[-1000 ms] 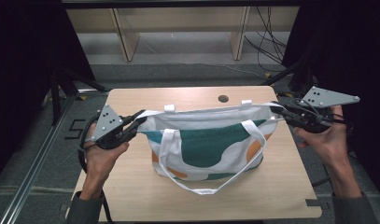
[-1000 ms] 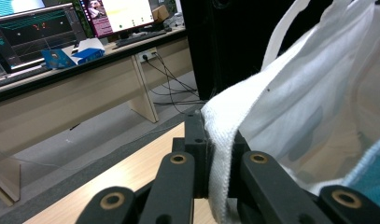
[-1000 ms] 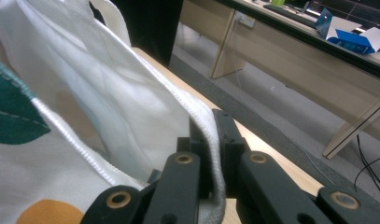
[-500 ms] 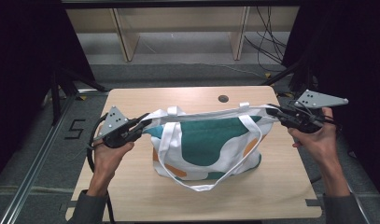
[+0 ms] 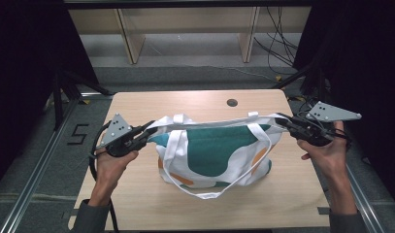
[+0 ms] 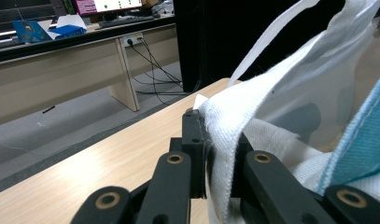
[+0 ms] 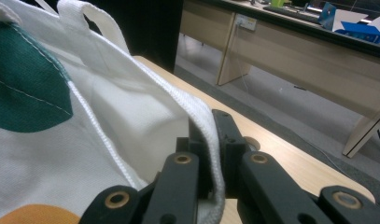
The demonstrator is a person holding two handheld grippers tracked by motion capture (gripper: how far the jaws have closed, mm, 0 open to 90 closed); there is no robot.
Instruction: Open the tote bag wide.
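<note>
The table (image 5: 137, 194) of pale wood carries a tote bag (image 5: 219, 155) — white cloth with teal and orange patches — at its middle, stretched sideways between the two grippers. The bag's top edge runs almost straight from one gripper to the other, its lower body resting on the tabletop, one long white handle (image 5: 200, 191) drooping toward the near edge.

The left gripper (image 5: 147, 130) sits at the bag's left top corner, jaws clamped on the white hem; in the left gripper view that folded hem (image 6: 220, 154) is pinched flat between the black pads. The right gripper (image 5: 282, 120) holds the opposite corner the same way, jaws pressed together on the corded edge (image 7: 211, 140) in the right gripper view.

A small dark round hole (image 5: 232, 102) lies in the tabletop beyond the bag.

The bag's inside is not visible from above — the two top edges are drawn together. Both gripper views cut off most of the bag, and the far handle (image 5: 182, 118) shows as small loops above the rim.
</note>
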